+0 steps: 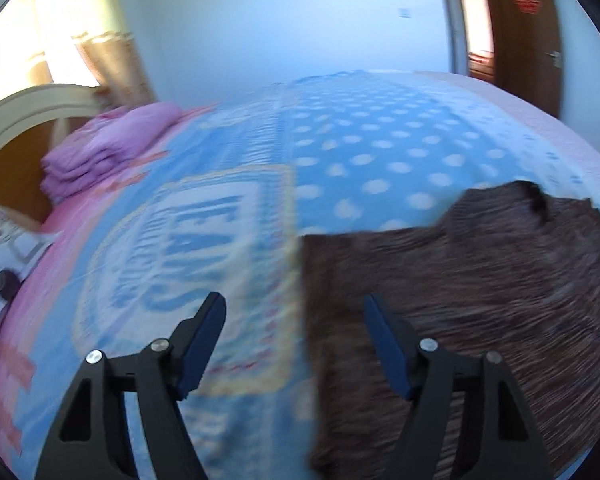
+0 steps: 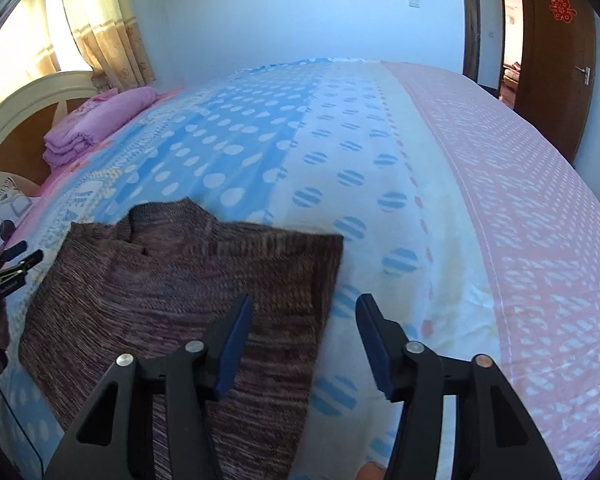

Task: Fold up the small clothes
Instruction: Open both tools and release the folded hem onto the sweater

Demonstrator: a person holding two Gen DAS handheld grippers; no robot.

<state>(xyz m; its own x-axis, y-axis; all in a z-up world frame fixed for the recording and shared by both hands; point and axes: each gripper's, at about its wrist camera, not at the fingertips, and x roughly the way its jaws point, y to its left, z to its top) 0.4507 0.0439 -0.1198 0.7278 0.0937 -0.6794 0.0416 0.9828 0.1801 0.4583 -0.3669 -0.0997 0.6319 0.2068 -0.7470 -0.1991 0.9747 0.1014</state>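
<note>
My left hand-held gripper (image 1: 294,322) hangs over the bed with its jaws spread and nothing between them. Its left finger sits over the blue lettered panel of the bedspread (image 1: 372,148), and its right finger sits over the left edge of the brown knit sweater (image 1: 460,280). That view is smeared with blur, so I cannot make out the knit in detail.

My right hand-held gripper (image 2: 304,324) is also spread and empty. Its left finger is above the sweater's (image 2: 172,288) right part, its right finger above the pale, striped-dot band of the bedspread (image 2: 380,152), and the garment's right edge runs between the two. I cannot tell whether either finger touches the cloth.

The sweater lies flat on the near part of the bed, neckline pointing away from me. From the right wrist view I see the left hand-held gripper (image 2: 22,254) at the sweater's left side, just beside its shoulder.

Farther off, a folded pink blanket (image 2: 100,120) rests against the headboard (image 2: 28,96). Yellow curtains (image 2: 100,24) hang behind it, and a brown door (image 2: 556,52) stands open at the far right.
</note>
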